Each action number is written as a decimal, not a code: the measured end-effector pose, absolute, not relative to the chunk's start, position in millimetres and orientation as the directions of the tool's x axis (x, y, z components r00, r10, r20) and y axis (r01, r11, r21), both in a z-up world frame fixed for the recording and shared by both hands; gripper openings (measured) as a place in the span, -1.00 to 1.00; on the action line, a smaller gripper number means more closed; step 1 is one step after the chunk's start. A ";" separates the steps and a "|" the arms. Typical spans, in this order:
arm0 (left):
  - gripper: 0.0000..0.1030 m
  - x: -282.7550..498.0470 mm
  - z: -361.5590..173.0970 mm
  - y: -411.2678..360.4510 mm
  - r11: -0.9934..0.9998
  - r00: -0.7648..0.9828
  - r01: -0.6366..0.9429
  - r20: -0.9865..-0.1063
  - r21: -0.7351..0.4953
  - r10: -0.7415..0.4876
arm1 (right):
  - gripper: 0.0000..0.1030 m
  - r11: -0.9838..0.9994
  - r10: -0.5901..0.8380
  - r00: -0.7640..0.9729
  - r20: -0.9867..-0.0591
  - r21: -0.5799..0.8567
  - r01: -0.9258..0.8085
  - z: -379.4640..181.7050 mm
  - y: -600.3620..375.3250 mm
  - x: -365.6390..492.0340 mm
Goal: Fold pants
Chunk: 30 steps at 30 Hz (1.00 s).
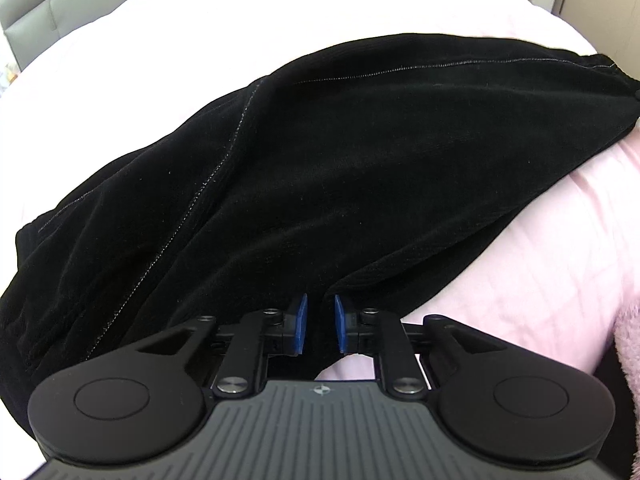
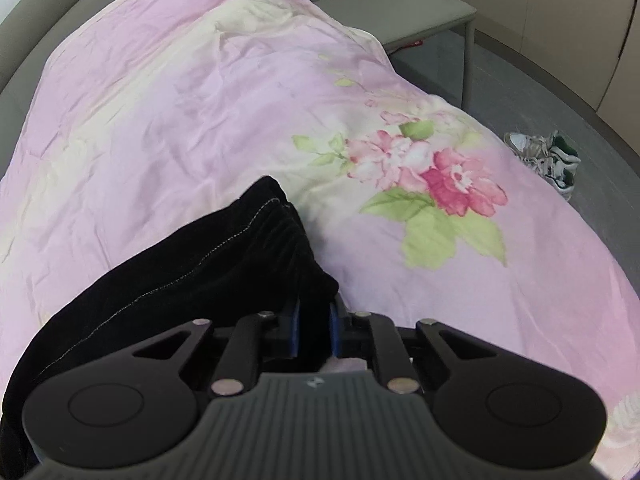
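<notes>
Left wrist view: black pants (image 1: pixel 320 160) spread across the pink quilt (image 1: pixel 540 260), pale seam stitching showing. Left gripper (image 1: pixel 320 326) at the pants' near edge, blue pads (image 1: pixel 301 320) narrowly apart with dark cloth between them; firm grip not certain. Right wrist view: right gripper (image 2: pixel 314 330) clamped on the pants' (image 2: pixel 200 264) bunched edge. Sneakers (image 2: pixel 548 160) on the floor beyond the quilt (image 2: pixel 200 100).

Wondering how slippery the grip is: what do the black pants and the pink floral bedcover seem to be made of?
Black pants: apparently velvet or fine corduroy, with a soft matte nap, faint ribbing and pale stitching. Pink floral bedcover: thin smooth woven cloth, probably cotton, finely creased.
</notes>
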<state>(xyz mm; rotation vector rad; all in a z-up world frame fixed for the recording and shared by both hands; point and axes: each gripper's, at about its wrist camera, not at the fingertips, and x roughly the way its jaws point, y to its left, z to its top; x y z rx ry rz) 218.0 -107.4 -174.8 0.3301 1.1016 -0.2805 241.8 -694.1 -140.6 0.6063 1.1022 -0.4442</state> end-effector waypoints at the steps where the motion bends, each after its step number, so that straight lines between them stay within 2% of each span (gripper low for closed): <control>1: -0.62 220.0 -176.5 -107.0 0.915 0.423 0.383 -0.905 0.127 -0.052 | -0.82 0.760 -0.033 0.388 -0.921 0.229 0.608 -148.2 -694.0 239.9; 5: -0.49 224.0 -172.4 -103.8 0.923 0.418 0.371 -0.906 0.106 -0.064 | -0.75 0.800 -0.047 0.399 -0.916 0.205 0.564 -159.3 -688.4 241.2; 8: -0.16 214.1 -157.8 -96.5 0.917 0.460 0.382 -0.884 0.115 -0.081 | -0.44 0.853 -0.100 0.386 -0.917 0.121 0.508 -148.5 -678.7 245.8; 9: -0.12 210.4 -153.1 -90.4 0.917 0.479 0.379 -0.874 0.127 -0.078 | -0.28 0.867 -0.124 0.385 -0.914 0.089 0.491 -143.1 -674.1 246.4; 13: -0.09 200.7 -131.6 -52.3 0.932 0.535 0.325 -0.844 0.163 -0.039 | -0.25 0.925 -0.188 0.414 -0.891 -0.018 0.381 -120.4 -641.5 249.4; 18: 0.32 191.7 -114.6 7.5 0.916 0.570 0.278 -0.817 0.290 0.086 | -0.21 0.973 -0.148 0.449 -0.881 -0.049 0.225 -108.7 -579.1 260.7; 19: 0.36 189.2 -113.5 18.4 0.905 0.571 0.284 -0.814 0.317 0.107 | -0.21 0.980 -0.129 0.449 -0.884 -0.043 0.196 -108.9 -565.4 263.4; 21: 0.56 182.6 -115.2 37.7 0.875 0.561 0.331 -0.820 0.352 0.118 | -0.20 0.990 -0.090 0.442 -0.892 -0.033 0.136 -111.0 -534.8 268.9; 26: 0.63 166.5 -140.4 55.6 0.768 0.587 0.416 -0.789 0.487 0.183 | -0.09 0.998 -0.047 0.417 -0.908 -0.061 -0.021 -120.8 -453.2 281.2; 30: 0.63 157.1 -175.4 45.4 0.624 0.653 0.438 -0.706 0.647 0.274 | -0.08 0.991 -0.030 0.386 -0.922 -0.079 -0.110 -129.1 -400.4 286.8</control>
